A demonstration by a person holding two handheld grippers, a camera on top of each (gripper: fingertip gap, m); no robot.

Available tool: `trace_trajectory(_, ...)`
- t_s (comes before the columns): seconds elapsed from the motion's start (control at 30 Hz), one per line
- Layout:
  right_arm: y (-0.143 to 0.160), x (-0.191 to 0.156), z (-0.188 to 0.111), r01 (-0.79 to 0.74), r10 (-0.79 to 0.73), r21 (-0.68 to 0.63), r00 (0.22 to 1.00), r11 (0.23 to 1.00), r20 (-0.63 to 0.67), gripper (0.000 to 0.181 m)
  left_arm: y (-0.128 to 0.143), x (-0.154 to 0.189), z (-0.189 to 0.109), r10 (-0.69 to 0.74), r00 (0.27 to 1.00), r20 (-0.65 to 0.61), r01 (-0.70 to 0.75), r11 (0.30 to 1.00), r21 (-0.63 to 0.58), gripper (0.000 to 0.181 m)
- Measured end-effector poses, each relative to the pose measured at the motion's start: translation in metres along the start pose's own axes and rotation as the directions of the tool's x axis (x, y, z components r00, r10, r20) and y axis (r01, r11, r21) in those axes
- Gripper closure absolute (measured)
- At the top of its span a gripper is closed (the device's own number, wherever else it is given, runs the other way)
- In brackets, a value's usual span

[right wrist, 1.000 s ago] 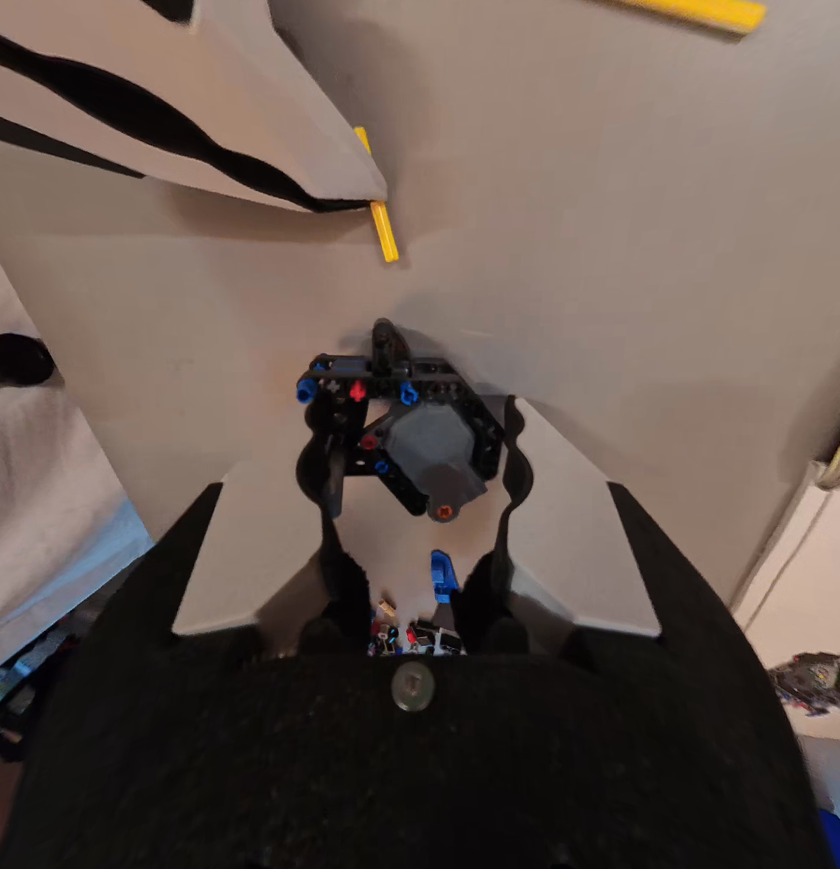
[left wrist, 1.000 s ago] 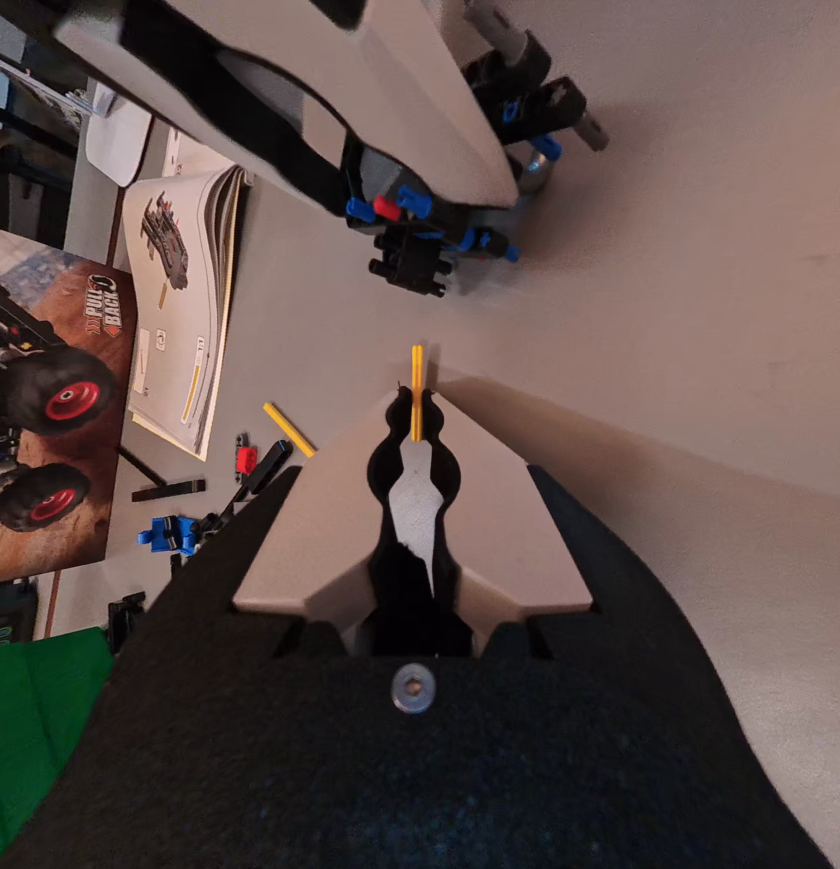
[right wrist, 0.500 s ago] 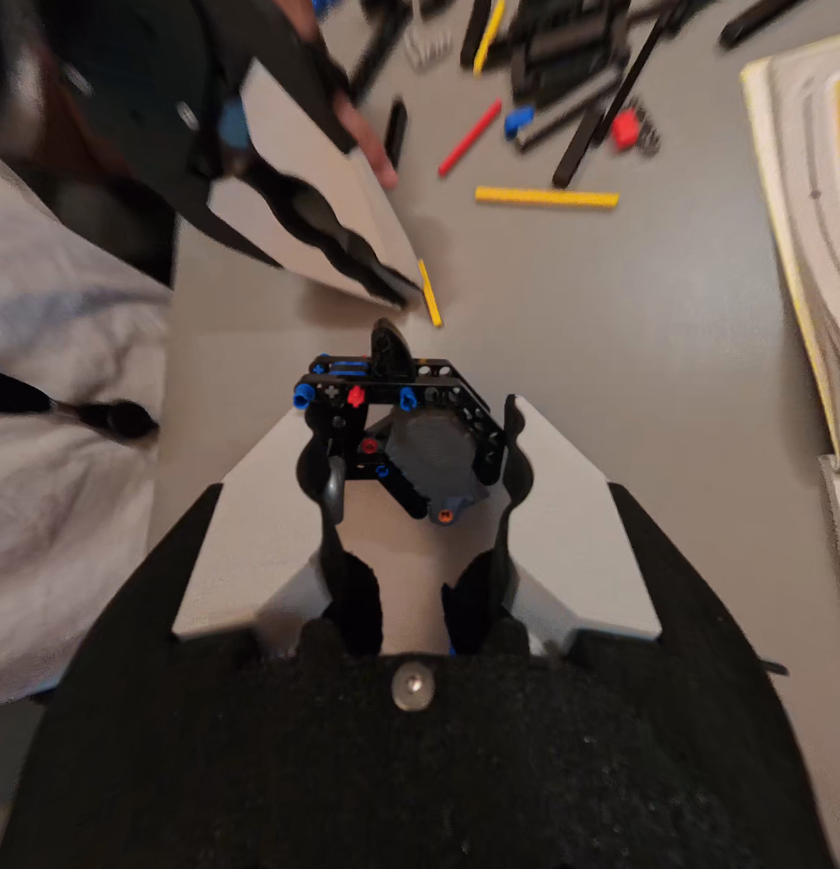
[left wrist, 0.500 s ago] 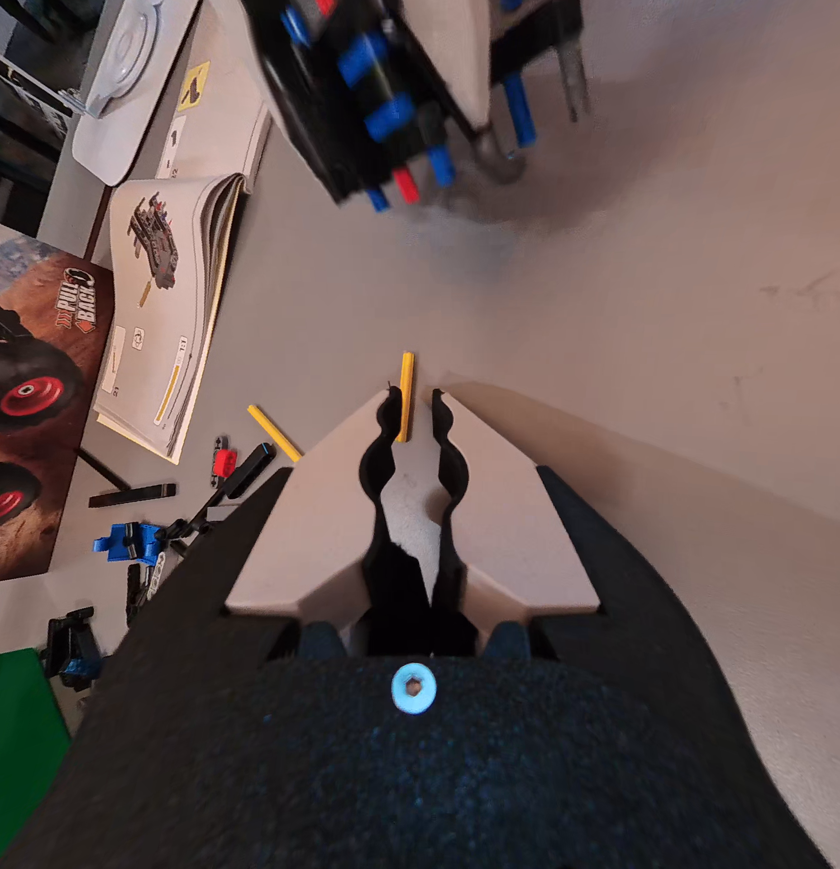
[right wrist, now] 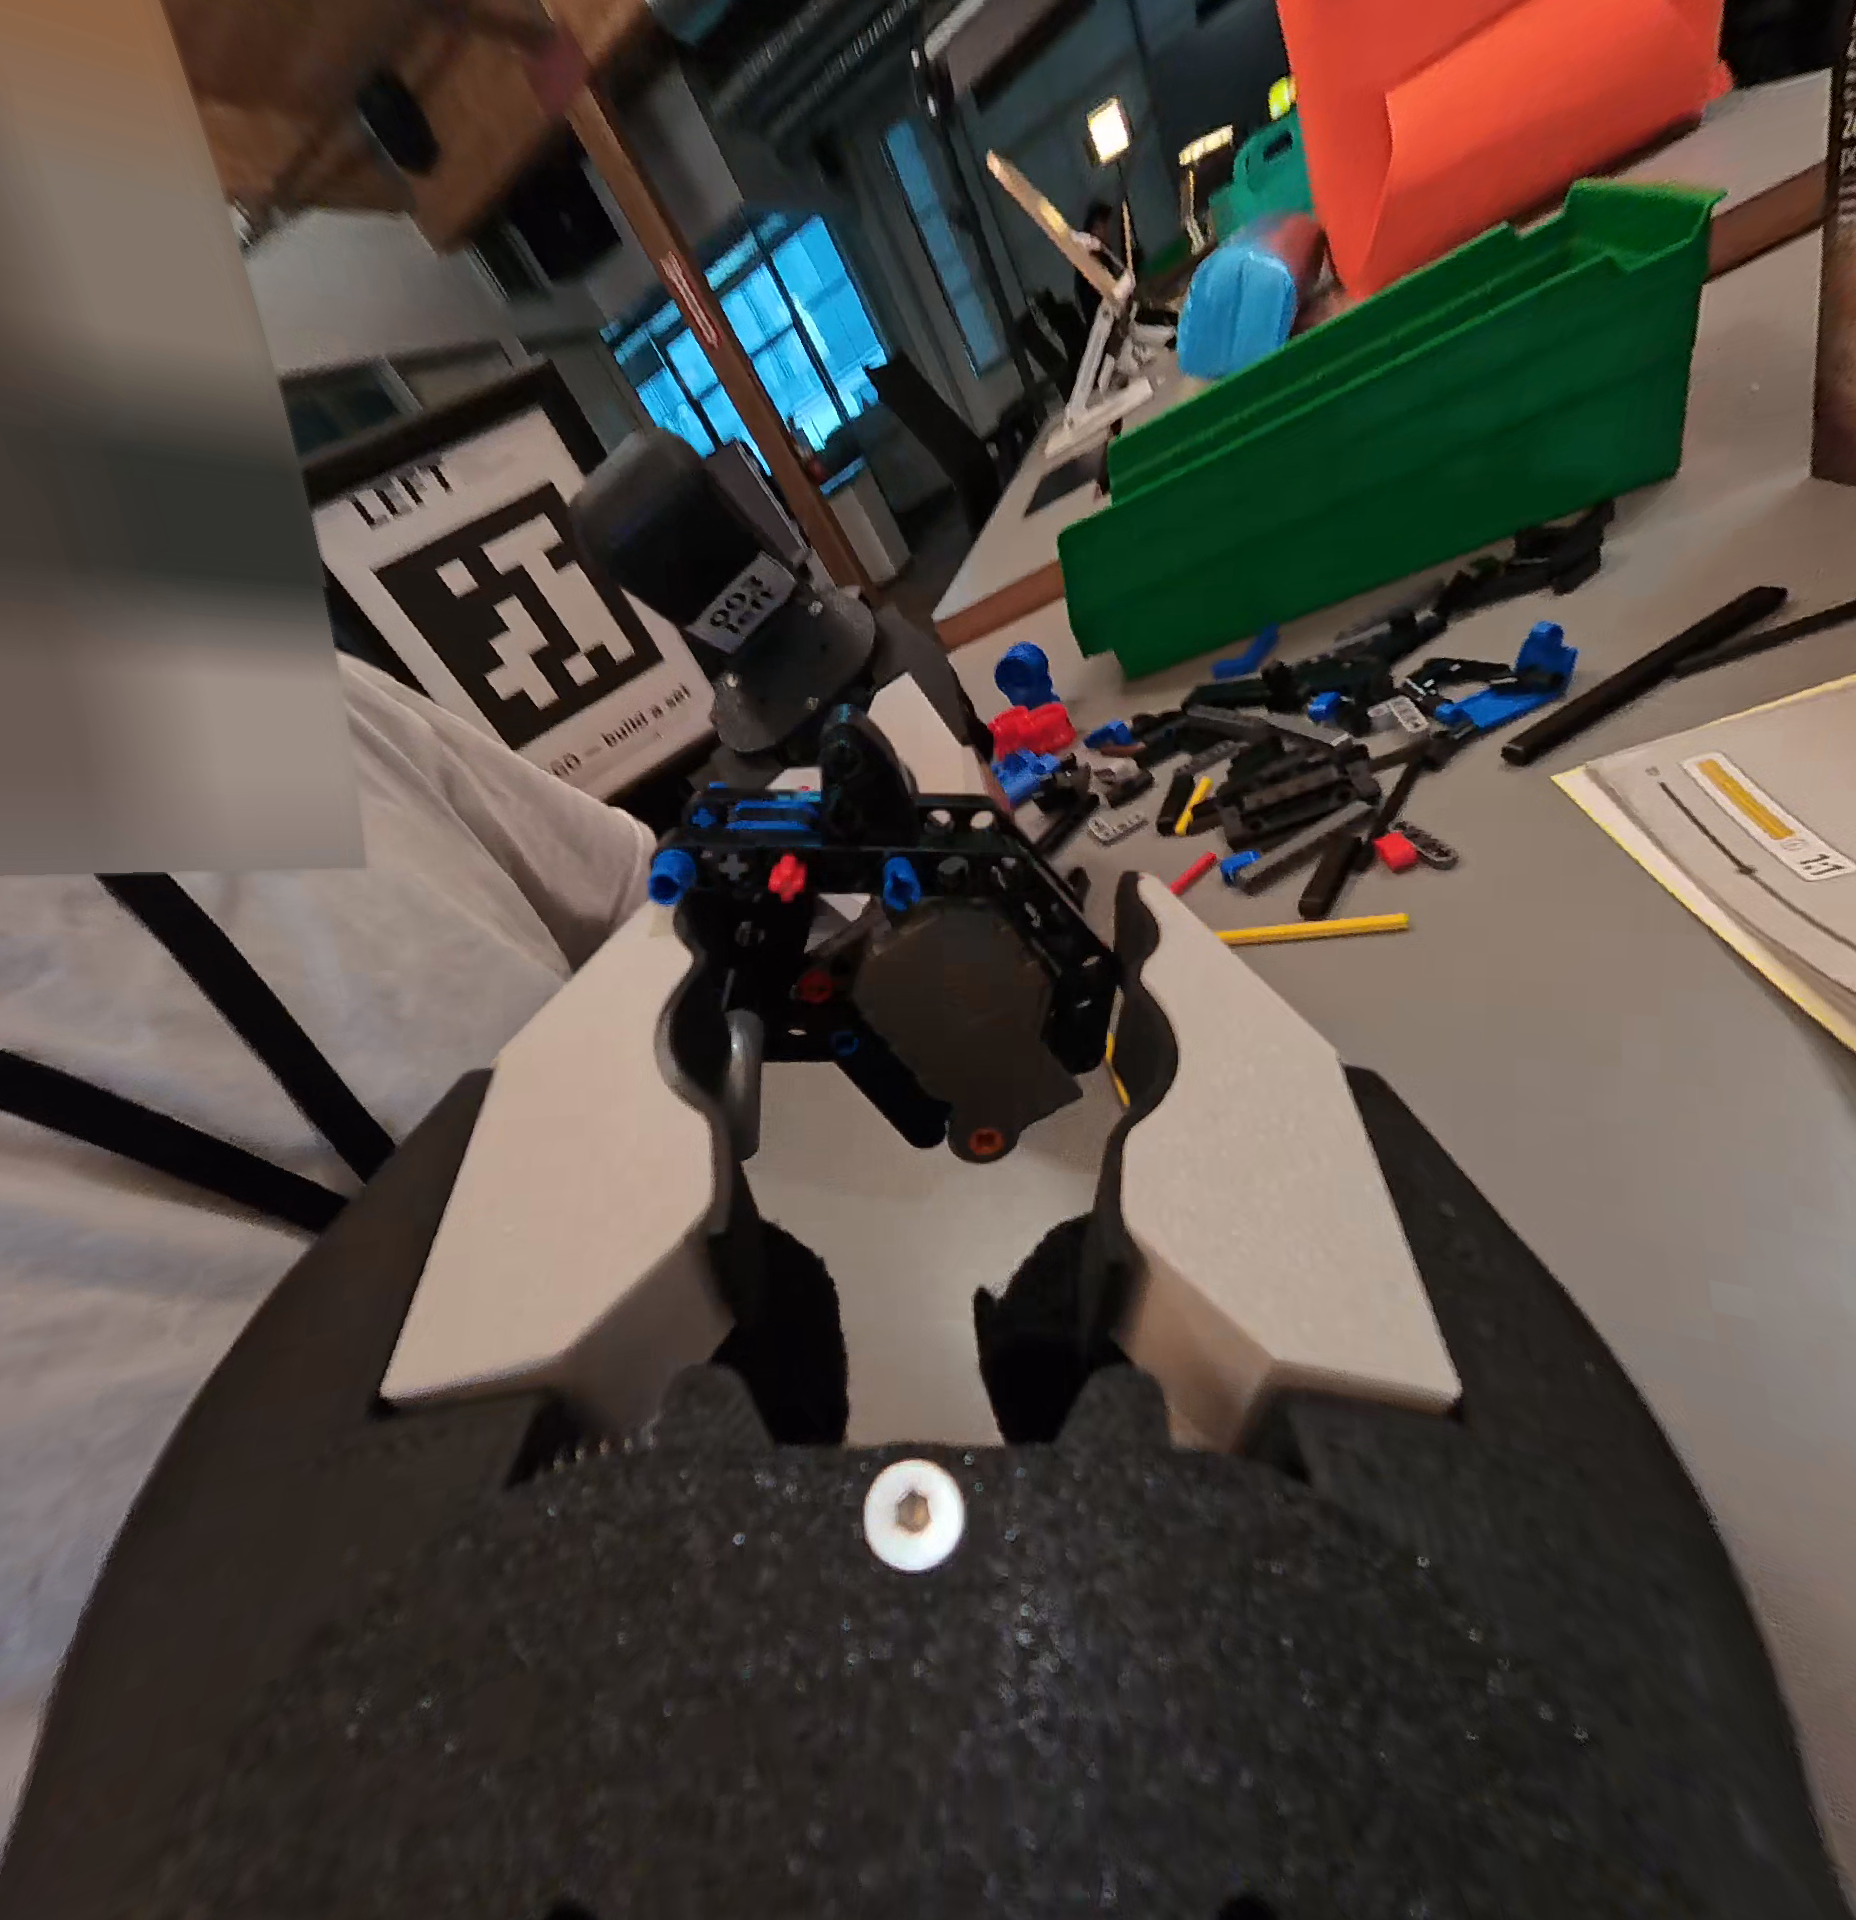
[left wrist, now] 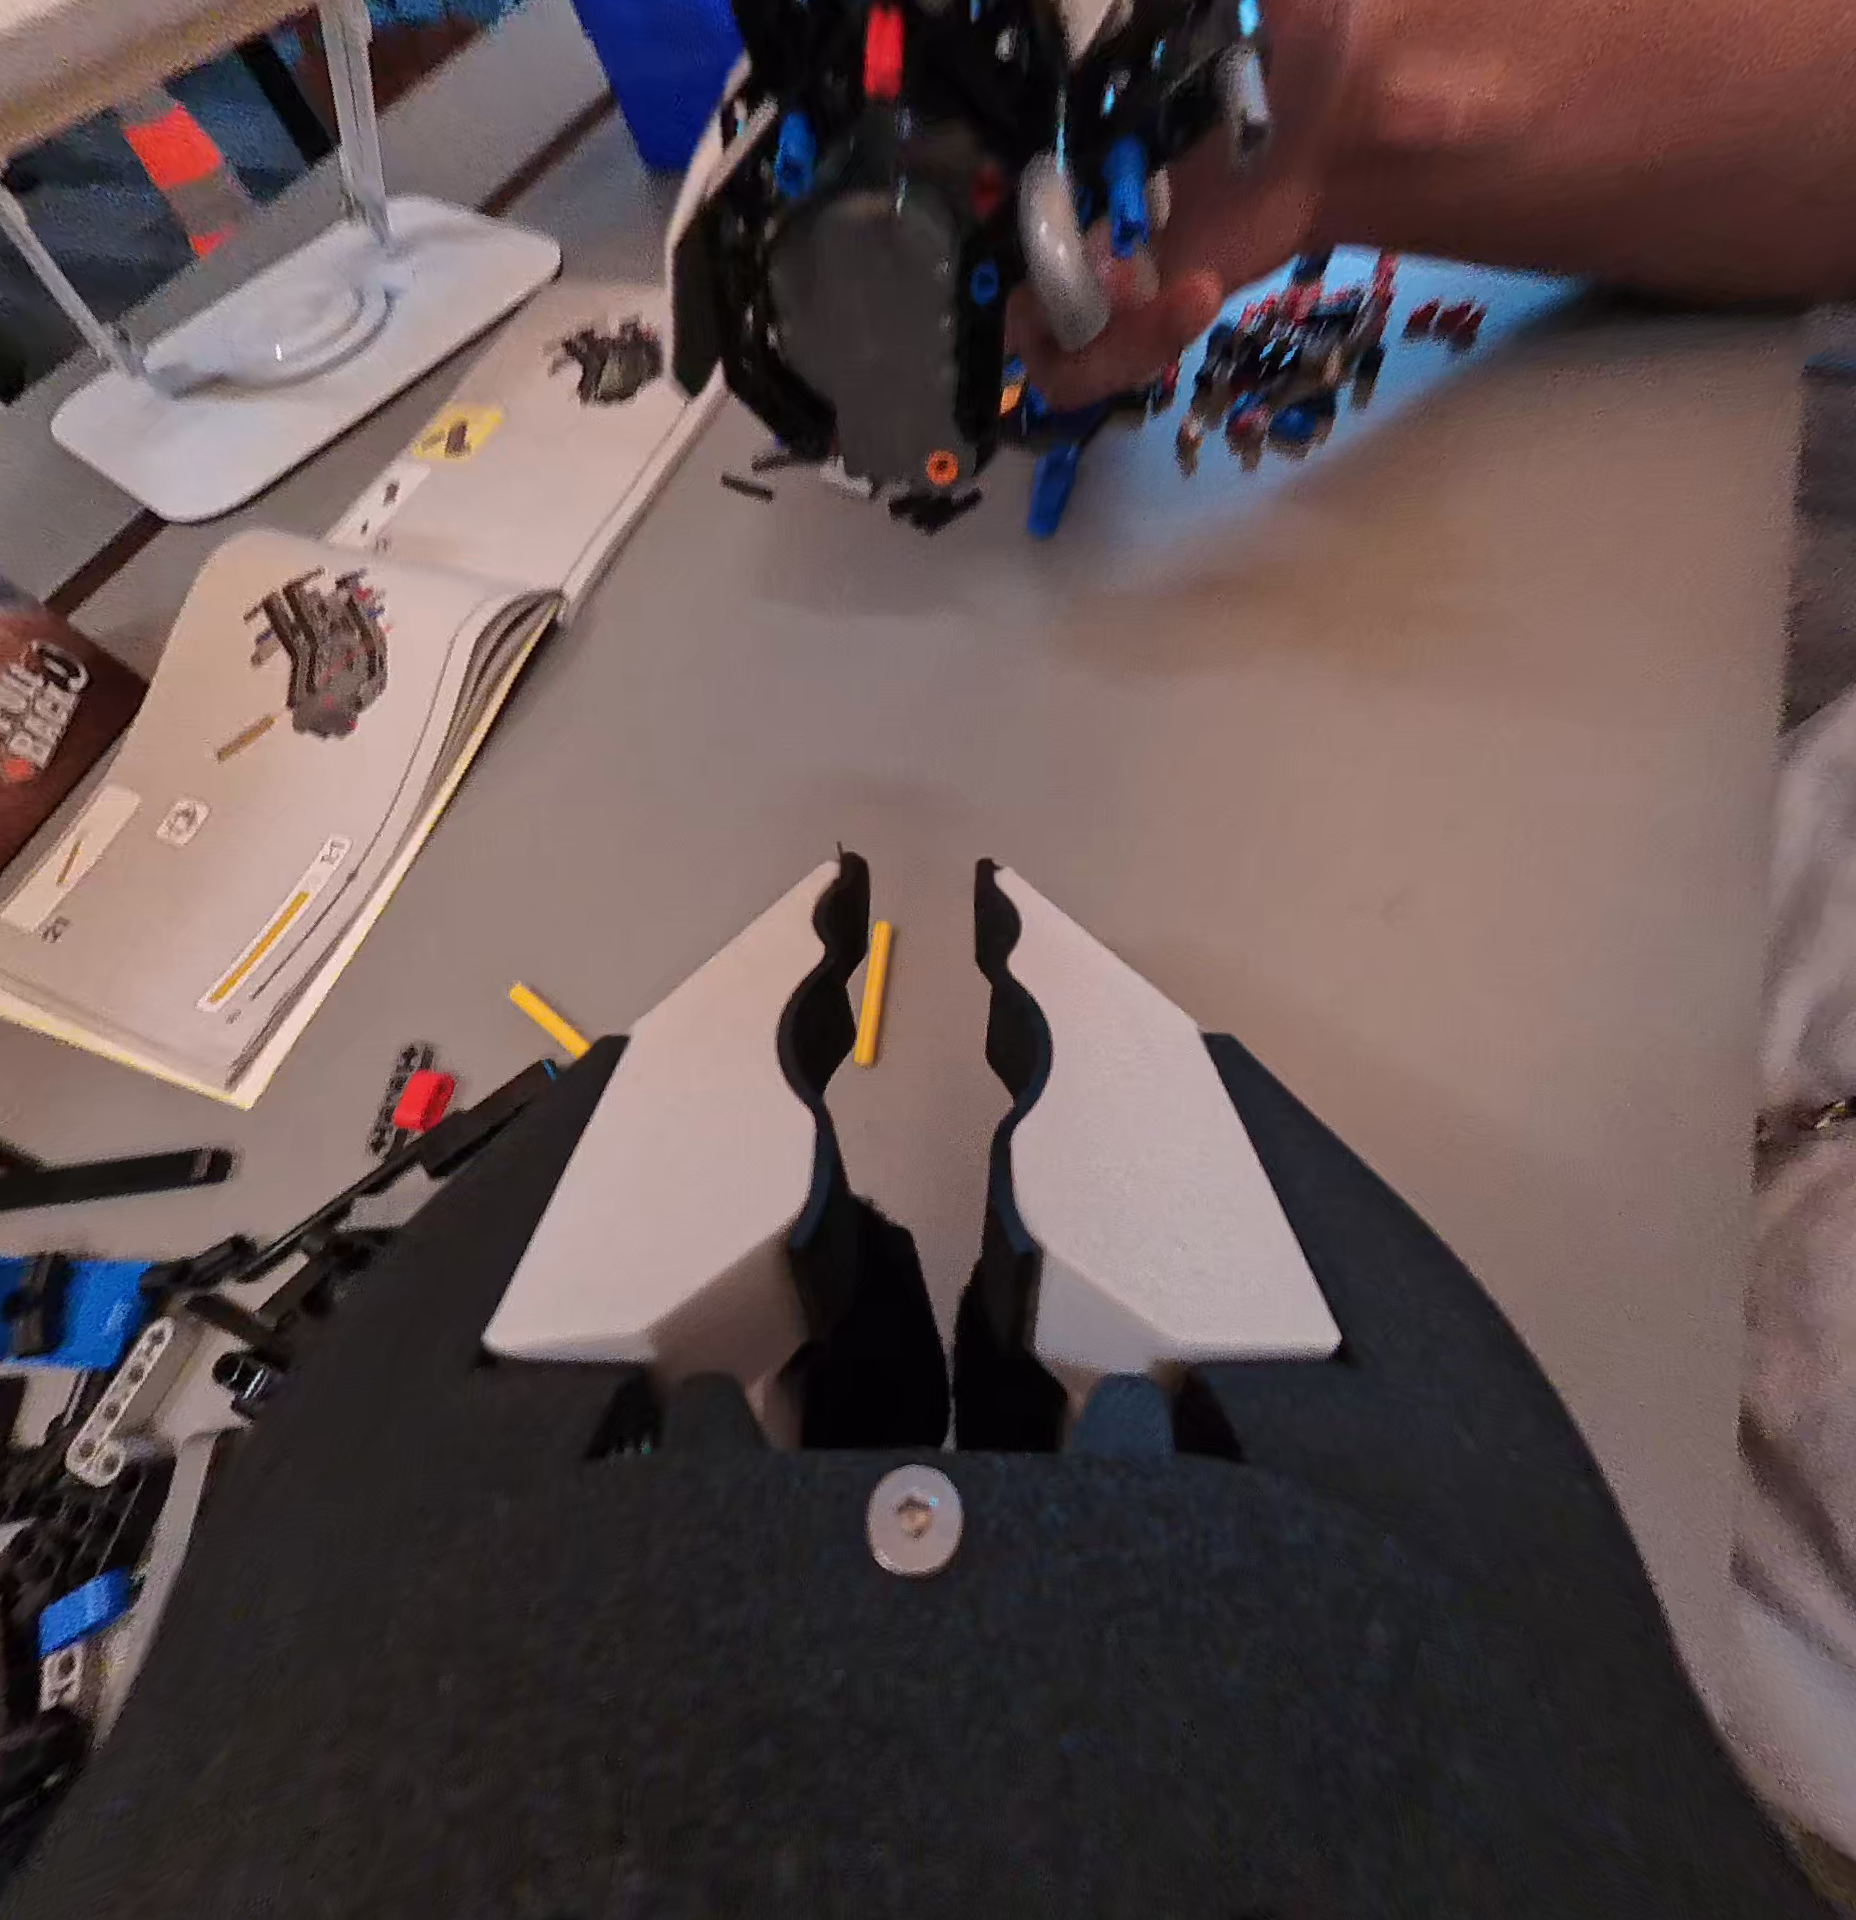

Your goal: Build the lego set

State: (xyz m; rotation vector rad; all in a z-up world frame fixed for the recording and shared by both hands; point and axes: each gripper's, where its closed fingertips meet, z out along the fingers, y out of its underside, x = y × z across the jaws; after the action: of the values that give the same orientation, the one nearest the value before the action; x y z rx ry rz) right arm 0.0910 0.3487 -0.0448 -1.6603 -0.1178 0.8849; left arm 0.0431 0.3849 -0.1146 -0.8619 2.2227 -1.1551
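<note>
The black frame (right wrist: 882, 966) — a partly built lego piece with a grey motor block in its middle and blue and red pins along its top beam — sits between the fingers of the right gripper (right wrist: 908, 914), which is closed on its two sides and holds it up off the table (right wrist: 1526, 1195). In the left wrist view the same frame (left wrist: 862, 260) appears high and far off, blurred, above the table (left wrist: 1215, 779), with a person's forearm (left wrist: 1578, 135) behind it.

The left gripper (left wrist: 908, 878) hangs low over the table with its jaws a narrow way apart and nothing gripped. A short yellow axle (left wrist: 872, 992) lies on the table in the gap, close to the left finger; whether it touches the pad cannot be told. A second yellow axle (left wrist: 548, 1018) lies to the left, partly hidden by the gripper body.

Beyond that lies the open booklet (left wrist: 280, 790), and nearer, a red pin (left wrist: 422, 1099) and a heap of black and blue parts (left wrist: 82, 1340).

From the right wrist view, a longer yellow axle (right wrist: 1313, 928) lies on the table past the right finger. Behind it is a scatter of loose parts (right wrist: 1298, 769) — black beams, blue and red connectors — then a green bin (right wrist: 1402, 416). The booklet's edge (right wrist: 1755, 842) shows at the right. The left gripper's body (right wrist: 758, 644), with a black-and-white marker card, stands behind the frame.
</note>
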Motion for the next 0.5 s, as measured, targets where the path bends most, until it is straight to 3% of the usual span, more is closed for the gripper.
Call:
trace_trajectory(0.03,-0.002,0.0,-0.002,-0.01,0.01,0.022,1.0,1.0,0.001,0.108,-0.004,0.001,0.0,-0.001,1.0,-0.007,0.001,1.0,0.016,0.163)
trace_trajectory(0.3,-0.022,0.0,-0.025,0.258,-0.244,0.108,0.962,0.96,-0.123,0.108,0.018,-0.008,0.006,0.013,0.999,0.042,-0.01,0.997,-0.08,0.163)
trace_trajectory(0.5,-0.035,-0.01,-0.035,0.158,-0.16,0.232,0.987,0.96,-0.011,0.108,0.012,0.0,0.01,0.048,0.999,0.008,-0.047,0.998,-0.042,0.164)
